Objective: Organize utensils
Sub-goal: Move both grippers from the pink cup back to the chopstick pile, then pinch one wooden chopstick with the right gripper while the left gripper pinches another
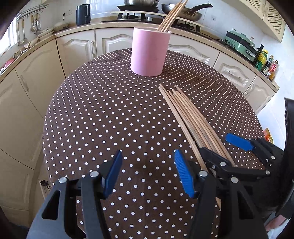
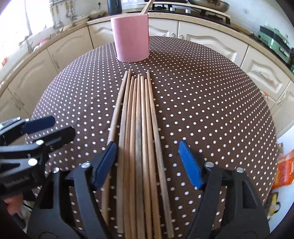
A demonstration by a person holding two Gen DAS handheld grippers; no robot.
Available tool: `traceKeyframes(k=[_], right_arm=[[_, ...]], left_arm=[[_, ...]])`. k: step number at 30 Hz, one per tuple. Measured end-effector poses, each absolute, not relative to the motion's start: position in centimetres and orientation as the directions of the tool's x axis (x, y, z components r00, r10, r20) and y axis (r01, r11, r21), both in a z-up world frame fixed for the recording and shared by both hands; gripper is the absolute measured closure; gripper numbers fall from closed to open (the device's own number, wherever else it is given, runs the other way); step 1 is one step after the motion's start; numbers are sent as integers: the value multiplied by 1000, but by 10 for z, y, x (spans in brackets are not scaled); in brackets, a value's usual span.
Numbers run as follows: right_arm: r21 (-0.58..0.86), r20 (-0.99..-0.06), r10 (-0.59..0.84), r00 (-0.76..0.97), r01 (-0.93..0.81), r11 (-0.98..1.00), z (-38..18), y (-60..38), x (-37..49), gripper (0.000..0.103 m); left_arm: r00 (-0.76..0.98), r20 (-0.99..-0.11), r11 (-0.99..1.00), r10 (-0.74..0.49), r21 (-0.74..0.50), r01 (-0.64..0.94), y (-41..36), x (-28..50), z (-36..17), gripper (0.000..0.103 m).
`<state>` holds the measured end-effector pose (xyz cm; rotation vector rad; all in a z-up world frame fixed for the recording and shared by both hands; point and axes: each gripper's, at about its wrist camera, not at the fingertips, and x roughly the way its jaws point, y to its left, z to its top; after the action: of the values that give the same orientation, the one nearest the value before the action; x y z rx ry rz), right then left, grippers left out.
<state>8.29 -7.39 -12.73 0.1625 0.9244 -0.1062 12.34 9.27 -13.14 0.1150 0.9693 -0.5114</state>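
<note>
Partly done: several wooden chopsticks stand in the pink cylindrical holder (image 1: 149, 53); a loose chopstick bundle (image 2: 139, 139) remains on the table, straddled by spread right tongs (image 2: 148, 161); left tongs (image 1: 147, 172) spread, empty.

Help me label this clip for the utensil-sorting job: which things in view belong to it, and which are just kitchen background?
Part of the job:
- loose chopsticks lying on the table
- pink holder, already with chopsticks in it
- right gripper, open, straddling the pile
- left gripper, open, empty

Just lying about:
- black kettle
- frying pan
- green appliance
- orange bag
</note>
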Motion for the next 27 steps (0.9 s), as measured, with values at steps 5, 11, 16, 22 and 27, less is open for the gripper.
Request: traceKeyframes(k=[5,11,16,22,27], right_arm=[[194,-788,35,614,194,962,-122,-89,73,41],[153,-766,-36,642,236,960,-114,-113,69,41],[114,-797,-43,603,220,969,-124,-122,77,41],[79,-798,-39,602,168,983,-125,-118,82,42],[13,-803,-99,588,184,983,-127,-114,96,43]], left_arm=[[449,-815,877,-365,-140,459,88,126,-130,44],[439,-819,867,-371,-136,479,65,129,-129,44],[414,-842,866,-344,-114,487,40,136,-137,44],[419,-856,871,-302,-70,486,30,141,-140,43],[404,-866,877,-295,-78,474,22,151,-138,43]])
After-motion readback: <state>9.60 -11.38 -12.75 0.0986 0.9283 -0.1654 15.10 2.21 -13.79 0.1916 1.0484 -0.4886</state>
